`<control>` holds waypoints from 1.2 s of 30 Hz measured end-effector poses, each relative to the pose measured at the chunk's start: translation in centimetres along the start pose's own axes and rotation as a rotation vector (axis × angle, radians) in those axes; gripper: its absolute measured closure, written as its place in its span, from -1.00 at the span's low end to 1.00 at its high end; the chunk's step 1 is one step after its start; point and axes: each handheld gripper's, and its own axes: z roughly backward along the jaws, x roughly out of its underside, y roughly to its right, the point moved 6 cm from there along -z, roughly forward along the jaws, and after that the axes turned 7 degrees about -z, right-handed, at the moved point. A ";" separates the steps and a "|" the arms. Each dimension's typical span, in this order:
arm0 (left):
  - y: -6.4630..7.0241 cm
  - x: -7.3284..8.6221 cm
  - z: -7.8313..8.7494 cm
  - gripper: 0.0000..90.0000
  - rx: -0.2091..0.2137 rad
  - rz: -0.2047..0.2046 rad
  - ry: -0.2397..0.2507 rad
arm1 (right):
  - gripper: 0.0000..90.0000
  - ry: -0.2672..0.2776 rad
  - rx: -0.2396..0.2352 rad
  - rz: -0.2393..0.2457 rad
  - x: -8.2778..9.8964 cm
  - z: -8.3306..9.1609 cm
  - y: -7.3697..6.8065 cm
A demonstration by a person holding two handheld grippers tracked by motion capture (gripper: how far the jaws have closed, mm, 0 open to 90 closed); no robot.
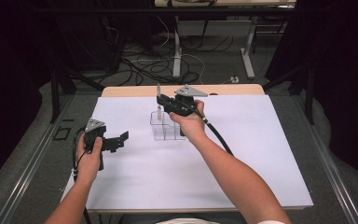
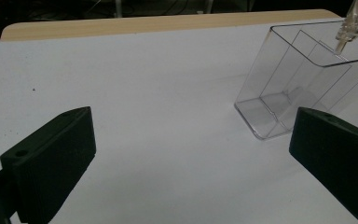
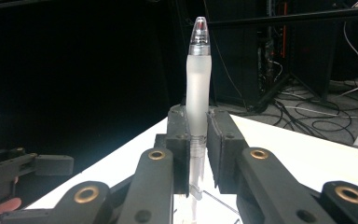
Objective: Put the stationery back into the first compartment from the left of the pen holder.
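A frosted pen with a clear cap stands upright between the pads of my right gripper, which is shut on it. In the high view that right gripper holds the pen over a clear plastic holder with compartments, the pen's lower end at the holder's back left part. The left gripper view shows the holder tilted in frame, with the pen's tip hanging above its rim. My left gripper rests at the table's left, open, with nothing between its jaws.
A white sheet covers the wooden table. Cables and desk legs lie on the floor beyond the far edge. Dark curtains flank both sides.
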 end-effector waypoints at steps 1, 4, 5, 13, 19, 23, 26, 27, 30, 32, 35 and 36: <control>0.0 0.0 0.0 -1.00 0.001 0.000 -0.001 | 0.77 0.003 0.003 0.003 0.1 -0.1 0.0; 0.0 0.0 0.0 -1.00 0.001 0.001 0.000 | 0.77 -0.004 0.010 0.009 0.5 -0.3 0.1; 0.0 0.0 0.0 -1.00 0.001 0.001 0.000 | 0.77 -0.014 0.012 0.007 0.7 -0.4 0.0; 0.0 0.0 0.0 -1.00 0.001 0.001 0.001 | 0.77 -0.040 0.015 0.014 1.6 -1.0 -0.1; 0.0 -0.1 0.0 -1.00 0.002 -0.002 0.000 | 0.77 -0.077 0.028 0.022 2.4 -1.2 0.0; 0.0 -0.1 0.0 -1.00 0.001 -0.002 0.002 | 0.77 -0.087 0.027 0.013 2.8 -1.3 0.1; 0.0 -0.1 0.0 -1.00 0.001 -0.002 0.002 | 0.76 -0.092 0.022 0.010 2.9 -1.3 0.1; 0.0 -0.1 0.0 -1.00 0.001 -0.002 0.003 | 0.71 -0.095 0.022 0.007 2.8 -1.2 0.1; 0.0 0.0 0.0 -1.00 0.001 -0.002 0.002 | 0.54 -0.098 0.020 0.001 2.5 -1.0 0.2; 0.0 0.0 0.0 -1.00 0.004 0.001 -0.002 | 0.42 -0.110 0.024 -0.008 2.3 -0.6 0.2; 0.0 -0.1 0.0 -1.00 0.002 -0.002 0.000 | 0.25 -0.133 0.031 -0.007 2.1 0.1 0.4; 0.0 -0.1 0.0 -1.00 0.002 -0.001 0.002 | 0.20 -0.132 0.031 0.002 2.0 0.4 0.5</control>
